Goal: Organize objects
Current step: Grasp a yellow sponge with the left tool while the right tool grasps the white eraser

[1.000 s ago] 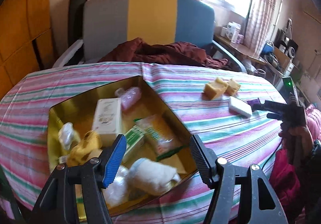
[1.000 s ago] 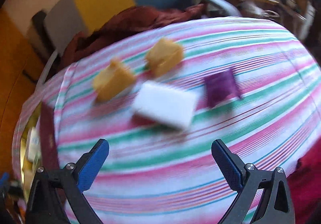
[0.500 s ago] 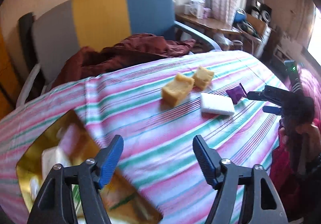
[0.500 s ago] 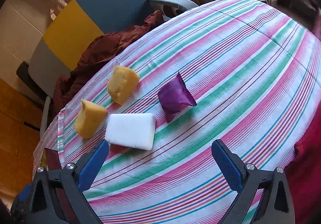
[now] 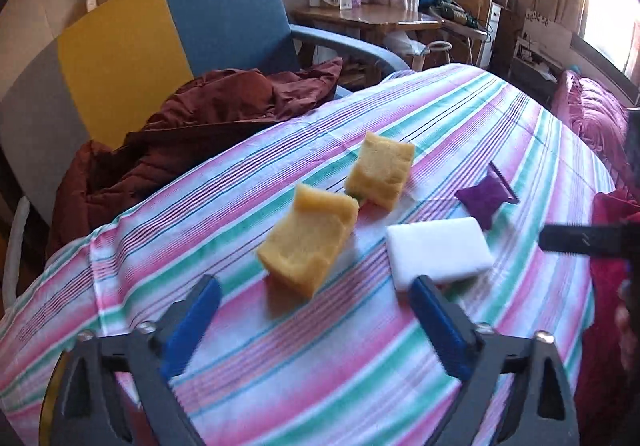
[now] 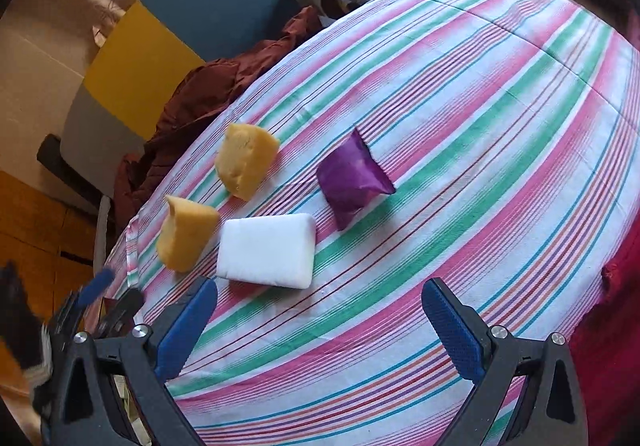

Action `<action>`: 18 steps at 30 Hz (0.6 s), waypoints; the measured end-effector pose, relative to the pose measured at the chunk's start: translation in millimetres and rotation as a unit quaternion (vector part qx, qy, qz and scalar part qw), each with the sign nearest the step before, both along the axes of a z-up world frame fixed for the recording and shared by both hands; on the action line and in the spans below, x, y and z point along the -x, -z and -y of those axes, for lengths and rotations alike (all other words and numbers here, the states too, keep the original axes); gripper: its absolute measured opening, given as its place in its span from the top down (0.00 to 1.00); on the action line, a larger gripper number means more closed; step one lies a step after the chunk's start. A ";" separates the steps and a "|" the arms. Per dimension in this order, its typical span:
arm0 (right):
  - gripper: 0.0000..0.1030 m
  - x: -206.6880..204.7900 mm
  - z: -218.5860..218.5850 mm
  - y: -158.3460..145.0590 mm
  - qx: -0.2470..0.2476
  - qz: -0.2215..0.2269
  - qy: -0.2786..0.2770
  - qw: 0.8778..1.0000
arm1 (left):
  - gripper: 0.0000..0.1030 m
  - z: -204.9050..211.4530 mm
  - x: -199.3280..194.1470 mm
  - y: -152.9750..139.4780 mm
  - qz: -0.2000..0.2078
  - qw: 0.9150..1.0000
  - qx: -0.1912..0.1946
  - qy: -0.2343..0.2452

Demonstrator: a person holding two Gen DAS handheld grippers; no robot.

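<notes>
Two yellow sponges lie on the striped tablecloth: a near one [image 5: 308, 240] [image 6: 185, 233] and a far one [image 5: 380, 168] [image 6: 244, 160]. A white block [image 5: 438, 250] [image 6: 267, 250] lies beside them, and a purple sachet [image 5: 484, 198] [image 6: 352, 182] beyond it. My left gripper [image 5: 316, 326] is open and empty, just short of the near sponge. My right gripper [image 6: 320, 326] is open and empty, just short of the white block. It shows at the right edge of the left wrist view [image 5: 580, 240].
A chair [image 5: 168, 34] with grey, yellow and blue panels stands behind the table with a dark red jacket [image 5: 208, 114] on it. A wooden desk [image 5: 372, 16] with boxes stands at the back. A gold tin's rim [image 5: 46, 410] shows at the lower left.
My left gripper has swung right from over the gold tin to the sponges. My right gripper has turned, so the white block and sachet sit closer to its centre.
</notes>
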State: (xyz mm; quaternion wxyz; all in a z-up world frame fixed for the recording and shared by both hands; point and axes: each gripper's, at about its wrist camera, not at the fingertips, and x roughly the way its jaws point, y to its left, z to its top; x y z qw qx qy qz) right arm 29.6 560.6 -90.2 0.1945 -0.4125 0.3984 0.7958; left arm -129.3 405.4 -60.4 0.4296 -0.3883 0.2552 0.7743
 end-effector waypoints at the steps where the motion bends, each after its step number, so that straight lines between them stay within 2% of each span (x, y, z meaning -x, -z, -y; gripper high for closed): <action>1: 0.00 0.8 1.2 0.0 0.001 -0.001 -0.004 1.000 | 0.02 -3.7 3.1 3.5 0.002 1.000 0.003 0.001; 10: 0.00 3.0 4.6 -0.1 0.005 -0.002 -0.017 1.000 | 0.02 -31.5 35.2 38.9 0.028 0.999 0.031 -0.003; 15: 0.00 4.8 5.1 1.6 0.003 0.002 -0.017 1.000 | 0.02 -41.8 43.0 50.6 0.037 0.999 0.034 0.003; 17: 0.00 6.0 5.6 3.5 0.005 0.006 -0.018 1.000 | 0.07 -46.5 45.4 55.8 0.037 0.998 0.041 0.001; 18: 0.00 6.7 5.5 4.0 0.004 0.007 -0.019 1.000 | 0.18 -47.9 47.4 59.4 0.044 0.998 0.044 -0.002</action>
